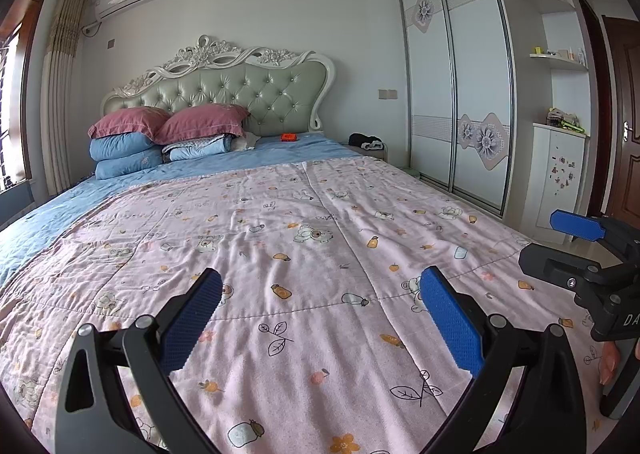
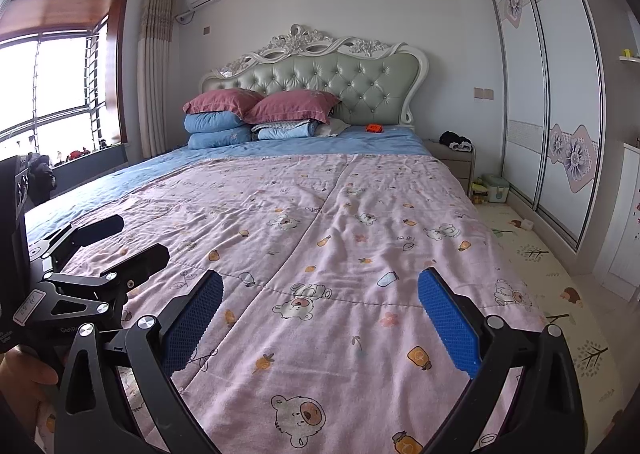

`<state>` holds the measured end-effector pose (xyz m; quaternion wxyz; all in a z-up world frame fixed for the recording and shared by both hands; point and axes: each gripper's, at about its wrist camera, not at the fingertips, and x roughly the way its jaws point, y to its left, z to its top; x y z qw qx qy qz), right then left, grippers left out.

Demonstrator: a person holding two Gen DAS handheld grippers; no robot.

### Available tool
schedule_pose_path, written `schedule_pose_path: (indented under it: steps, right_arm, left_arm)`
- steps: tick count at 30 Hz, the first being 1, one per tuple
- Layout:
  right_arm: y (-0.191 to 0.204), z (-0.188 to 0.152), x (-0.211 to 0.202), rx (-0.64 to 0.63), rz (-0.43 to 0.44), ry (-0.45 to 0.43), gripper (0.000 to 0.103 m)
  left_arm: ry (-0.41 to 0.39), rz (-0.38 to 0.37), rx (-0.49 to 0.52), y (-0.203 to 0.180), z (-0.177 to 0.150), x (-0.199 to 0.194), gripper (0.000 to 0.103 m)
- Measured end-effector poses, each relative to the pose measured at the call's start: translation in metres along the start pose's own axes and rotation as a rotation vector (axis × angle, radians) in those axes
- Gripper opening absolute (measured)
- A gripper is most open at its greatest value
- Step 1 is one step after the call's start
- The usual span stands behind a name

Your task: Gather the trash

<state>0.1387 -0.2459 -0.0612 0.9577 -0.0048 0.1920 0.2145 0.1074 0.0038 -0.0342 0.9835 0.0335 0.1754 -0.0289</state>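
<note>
Daylit bedroom; tufted bed (image 2: pixel 312 221), sliding wardrobe (image 2: pixel 552 93), window (image 2: pixel 52 85)

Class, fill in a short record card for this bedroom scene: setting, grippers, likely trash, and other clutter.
setting: bed with pink cartoon-print quilt
left gripper: open, empty, above the quilt
right gripper: open, empty, above the quilt
likely trash: small orange-red object on the blue sheet near the headboard; what it is cannot be told
other clutter: dark bundle on the bedside table

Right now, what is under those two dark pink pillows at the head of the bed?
Folded blue quilts are stacked under the pillows, on a blue sheet. Anything between or beneath the folded layers is covered.
</note>
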Motion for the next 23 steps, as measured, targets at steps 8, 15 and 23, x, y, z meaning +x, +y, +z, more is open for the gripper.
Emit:
schedule_pose_path:
  steps: [8, 15, 23]
  right_arm:
    - [0.0006, -0.0017, 0.0009, -0.004, 0.0, 0.004, 0.095]
    - [0.001, -0.0025, 0.002, 0.001, 0.001, 0.004, 0.095]
    - [0.0015, -0.0026, 0.0019, 0.002, 0.001, 0.006, 0.095]
  left_arm:
    - [-0.011, -0.005, -0.009, 0.0, 0.0005, -0.0024, 0.099]
    - [-0.007, 0.0, -0.006, -0.0003, 0.0012, -0.0031, 0.099]
    - [0.025, 0.005, 0.015, -0.0036, 0.0012, 0.0021, 0.099]
